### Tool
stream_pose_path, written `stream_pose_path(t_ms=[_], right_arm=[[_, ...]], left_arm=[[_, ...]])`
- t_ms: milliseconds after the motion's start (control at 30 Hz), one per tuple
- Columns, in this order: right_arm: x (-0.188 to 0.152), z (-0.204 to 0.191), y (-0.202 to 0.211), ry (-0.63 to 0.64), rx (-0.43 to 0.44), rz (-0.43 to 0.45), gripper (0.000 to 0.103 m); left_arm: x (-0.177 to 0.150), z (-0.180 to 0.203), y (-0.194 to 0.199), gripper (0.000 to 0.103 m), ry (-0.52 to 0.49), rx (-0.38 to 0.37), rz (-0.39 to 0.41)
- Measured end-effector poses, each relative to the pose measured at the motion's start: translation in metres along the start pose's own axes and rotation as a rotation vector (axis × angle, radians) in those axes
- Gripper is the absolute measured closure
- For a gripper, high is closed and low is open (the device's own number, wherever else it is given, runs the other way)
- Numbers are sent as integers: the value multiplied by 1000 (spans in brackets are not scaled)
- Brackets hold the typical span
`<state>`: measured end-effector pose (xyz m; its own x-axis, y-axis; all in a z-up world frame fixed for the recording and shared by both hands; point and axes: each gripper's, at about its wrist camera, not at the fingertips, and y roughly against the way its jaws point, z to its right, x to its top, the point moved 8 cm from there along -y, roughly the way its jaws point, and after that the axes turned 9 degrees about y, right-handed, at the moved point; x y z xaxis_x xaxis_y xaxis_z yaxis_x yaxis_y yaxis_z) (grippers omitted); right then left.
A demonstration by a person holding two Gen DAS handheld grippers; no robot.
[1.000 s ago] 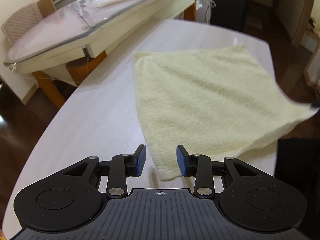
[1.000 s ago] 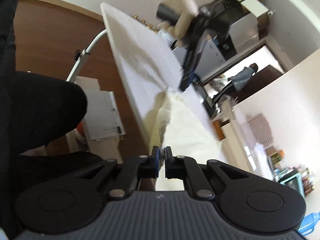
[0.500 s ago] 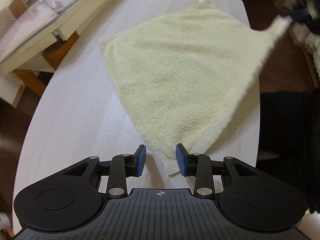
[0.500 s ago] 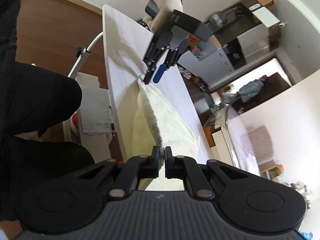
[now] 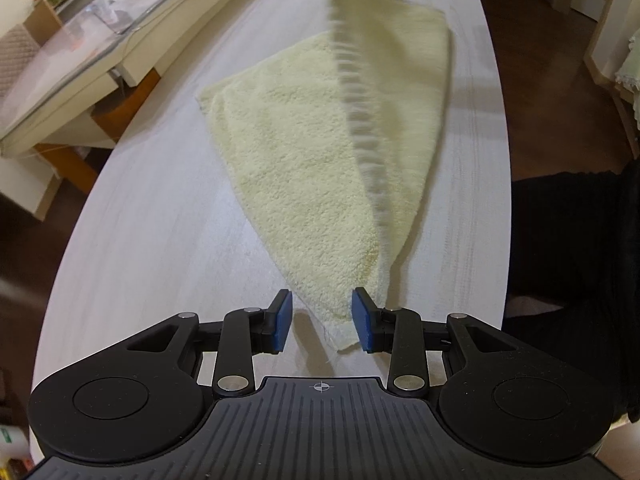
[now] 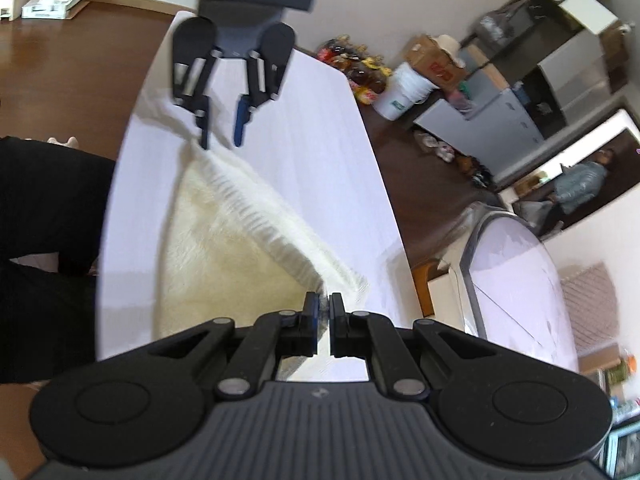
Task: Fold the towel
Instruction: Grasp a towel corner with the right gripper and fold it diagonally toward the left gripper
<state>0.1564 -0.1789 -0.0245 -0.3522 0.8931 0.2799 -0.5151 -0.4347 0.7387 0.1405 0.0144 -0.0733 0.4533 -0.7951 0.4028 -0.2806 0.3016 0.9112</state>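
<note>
The towel (image 5: pixel 304 168) lay on the white table (image 5: pixel 160 216), pale yellow and fluffy, with one corner lifted high in the air. The right tongs (image 6: pixel 324 312) were pinched together on that lifted corner, and the cloth ran straight out of them. The edge hanging from it looked blurry, so that side of the towel seemed to be on the move. Seen from the left wrist, the lifted part stood up like a sail over the right half of the towel, and the top of it went out of the picture.

The left tongs (image 5: pixel 322 322) were apart. The near corner of the towel lay on the table between their blue pads (image 5: pixel 284 320), but the pads did not press on it. I could not tell if they touched the cloth at all. In the right wrist picture, the left tongs (image 6: pixel 220 120) hung at the far end of the towel, pointing down at that corner.

So the fold line ran from the left tongs at one corner to the right tongs at the other. The left half of the towel lay flat, and the lifted half would likely have to swing over to the left to land on it. The left tongs were nearest to the corner that had to stay put. If that corner slid, the fold might come out crooked.
</note>
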Motion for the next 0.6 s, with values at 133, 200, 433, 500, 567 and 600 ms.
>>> stream_pose_path(t_ms=[133, 200, 433, 500, 567, 600], right_arm=[[-1, 24, -36, 54, 49, -11, 97], [-1, 33, -53, 62, 75, -15, 97], [-7, 46, -103, 66, 131, -22, 97], [-11, 46, -112, 47, 140, -18, 97], [-17, 48, -123, 20, 152, -18, 97], [-20, 47, -128, 14, 152, -19, 97]], left_arm=[[-4, -7, 1, 65, 67, -25, 38], [-5, -9, 1, 65, 83, -33, 49], [-9, -13, 4, 65, 139, -73, 86], [-11, -15, 5, 65, 164, -90, 92], [-14, -16, 7, 65, 186, -104, 96], [-14, -16, 7, 65, 195, -109, 96]])
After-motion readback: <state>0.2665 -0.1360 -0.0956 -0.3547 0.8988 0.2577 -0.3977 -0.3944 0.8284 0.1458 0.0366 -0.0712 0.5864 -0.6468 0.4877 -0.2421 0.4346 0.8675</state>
